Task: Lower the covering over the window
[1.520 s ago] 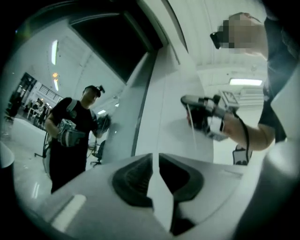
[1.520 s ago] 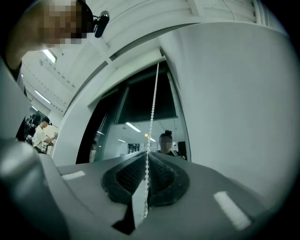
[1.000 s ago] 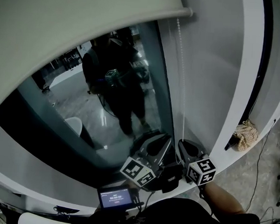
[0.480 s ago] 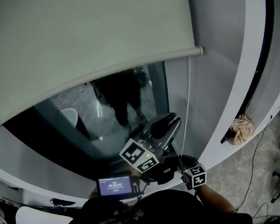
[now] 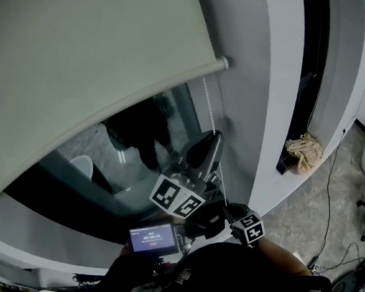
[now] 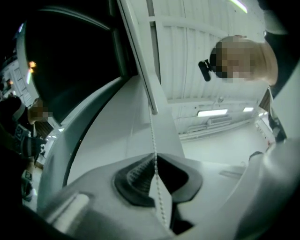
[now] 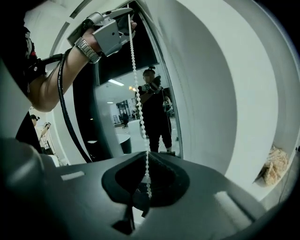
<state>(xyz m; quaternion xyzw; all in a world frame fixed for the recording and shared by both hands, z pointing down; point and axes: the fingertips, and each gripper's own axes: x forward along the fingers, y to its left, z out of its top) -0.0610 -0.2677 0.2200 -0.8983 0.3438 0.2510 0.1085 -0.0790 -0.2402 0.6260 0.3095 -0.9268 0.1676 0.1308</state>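
A pale roller blind [image 5: 95, 61] hangs partway down the window glass [image 5: 139, 139], its bottom bar ending at the right. A white bead chain [image 5: 208, 103] drops from beside the bar. My left gripper [image 5: 213, 137] is raised and points up along the chain. Its jaws have just been closing and now pinch the chain [image 6: 153, 136] at the tips [image 6: 155, 158]. Lower down, my right gripper [image 5: 228, 209] is shut on the same chain [image 7: 136, 79], which runs between its pads [image 7: 147, 157]. In the right gripper view the left gripper [image 7: 126, 14] shows above.
A white column [image 5: 277, 86] stands right of the window, with a crumpled beige cloth [image 5: 304, 151] on a ledge behind it. A small lit screen [image 5: 153, 239] sits by my body. Cables [image 5: 334, 203] trail over the floor at the right.
The blind's bottom bar has come down and covers more glass. My left gripper has climbed up the chain and closed on it. My right gripper has moved down with the chain.
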